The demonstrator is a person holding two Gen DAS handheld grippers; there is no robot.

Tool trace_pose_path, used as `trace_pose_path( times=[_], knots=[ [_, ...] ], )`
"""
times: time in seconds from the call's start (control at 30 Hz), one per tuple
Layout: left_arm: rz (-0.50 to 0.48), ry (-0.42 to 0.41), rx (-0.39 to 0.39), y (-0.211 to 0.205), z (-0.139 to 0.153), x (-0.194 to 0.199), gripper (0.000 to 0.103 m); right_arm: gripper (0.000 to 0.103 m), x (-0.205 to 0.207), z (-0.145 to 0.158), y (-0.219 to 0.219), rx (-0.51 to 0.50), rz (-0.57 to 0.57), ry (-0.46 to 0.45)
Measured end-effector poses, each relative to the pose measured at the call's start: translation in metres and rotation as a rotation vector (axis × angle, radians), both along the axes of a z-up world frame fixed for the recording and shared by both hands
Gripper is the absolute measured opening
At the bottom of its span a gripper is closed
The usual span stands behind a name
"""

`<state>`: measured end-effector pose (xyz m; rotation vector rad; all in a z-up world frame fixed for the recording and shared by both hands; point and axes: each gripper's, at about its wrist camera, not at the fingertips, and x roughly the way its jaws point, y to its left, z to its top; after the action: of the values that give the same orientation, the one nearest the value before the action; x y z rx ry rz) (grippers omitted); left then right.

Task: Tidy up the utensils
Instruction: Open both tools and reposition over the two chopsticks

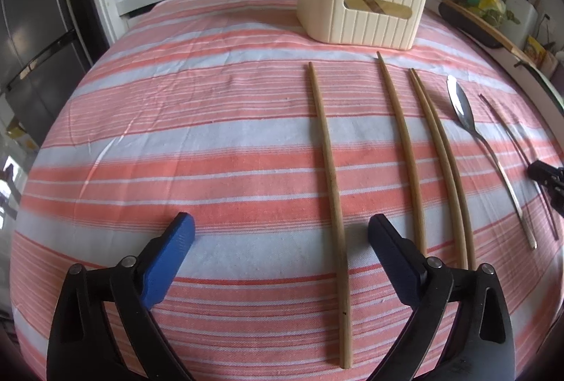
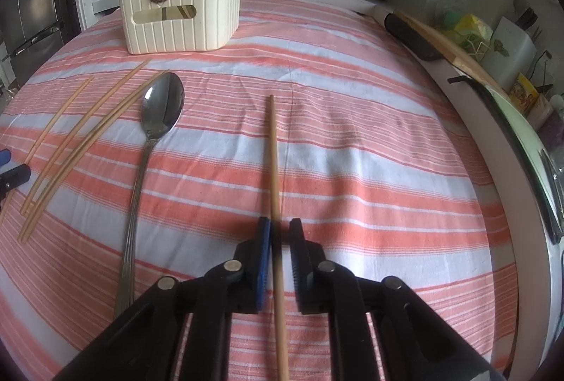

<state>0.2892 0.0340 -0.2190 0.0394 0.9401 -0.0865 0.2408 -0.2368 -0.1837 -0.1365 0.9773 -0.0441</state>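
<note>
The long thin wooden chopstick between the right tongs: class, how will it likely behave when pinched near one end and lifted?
The long thin wooden chopstick looks slim and rigid, so probably light and stiff. The right tongs bracket it far from its middle, so its far tip may droop. Its round, smooth shaft could roll on the striped cloth if nudged.

Two handheld grippers low over the surface, one spread, one nearly closed.

The left black gripper with blue finger pads [image 1: 281, 234] hovers with jaws wide apart, holding nothing. The right black gripper with blue finger pads [image 2: 281, 240] has its jaws narrowed, a small gap remaining.
</note>
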Motion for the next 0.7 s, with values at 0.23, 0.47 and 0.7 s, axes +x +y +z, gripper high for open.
trace_pose_path(
  times=[0.23,0.47,0.7],
  knots=[
    [-0.005,0.005,0.003,-0.001,-0.001,0.001,0.102,0.034,0.000,-0.002,-0.007,0.070,-0.038,-0.012],
    [-0.006,0.005,0.003,-0.001,-0.001,0.000,0.103,0.053,0.000,-0.005,-0.007,0.115,-0.010,-0.006],
    [-0.005,0.004,0.003,-0.001,-0.001,0.001,0.103,0.054,-0.003,-0.007,-0.012,0.153,-0.020,-0.031]
  ],
)
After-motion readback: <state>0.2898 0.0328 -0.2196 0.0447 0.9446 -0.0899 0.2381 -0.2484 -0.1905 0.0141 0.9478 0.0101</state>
